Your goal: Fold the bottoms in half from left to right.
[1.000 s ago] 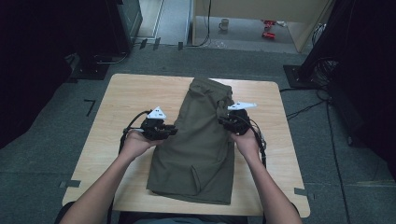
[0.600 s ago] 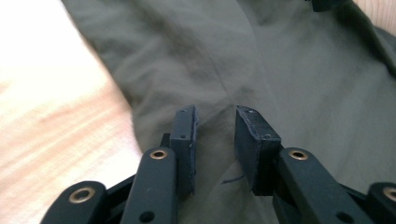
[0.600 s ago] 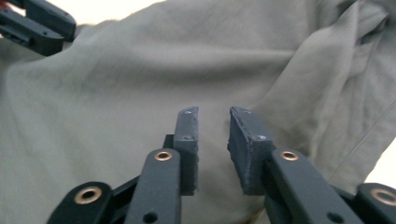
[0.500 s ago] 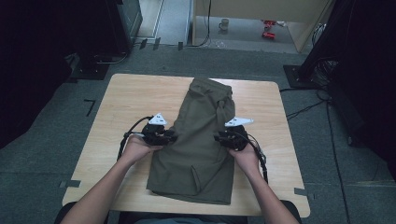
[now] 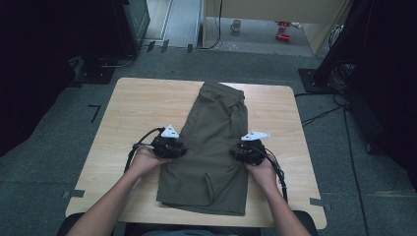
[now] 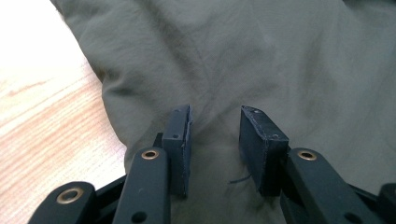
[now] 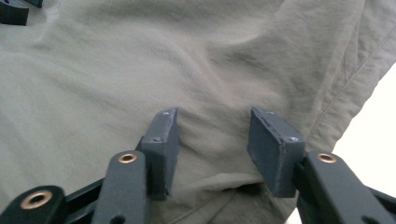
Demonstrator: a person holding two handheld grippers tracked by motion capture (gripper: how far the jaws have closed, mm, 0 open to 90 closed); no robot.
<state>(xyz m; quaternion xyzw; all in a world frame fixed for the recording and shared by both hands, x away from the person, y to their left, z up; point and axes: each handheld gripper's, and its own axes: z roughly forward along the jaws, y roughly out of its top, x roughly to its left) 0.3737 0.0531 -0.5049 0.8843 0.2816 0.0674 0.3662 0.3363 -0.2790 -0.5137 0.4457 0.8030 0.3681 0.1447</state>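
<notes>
My left gripper sits at the left edge of the olive shorts, which lie flat along the middle of the wooden table; its jaws have just been opening and stand apart over the cloth, pinching nothing. My right gripper, at the right edge, has likewise been opening and holds nothing, so I judge both are letting the fabric settle after a fold.

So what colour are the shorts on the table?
Olive green, plain, no pattern; the shorts show best in the high view.
</notes>
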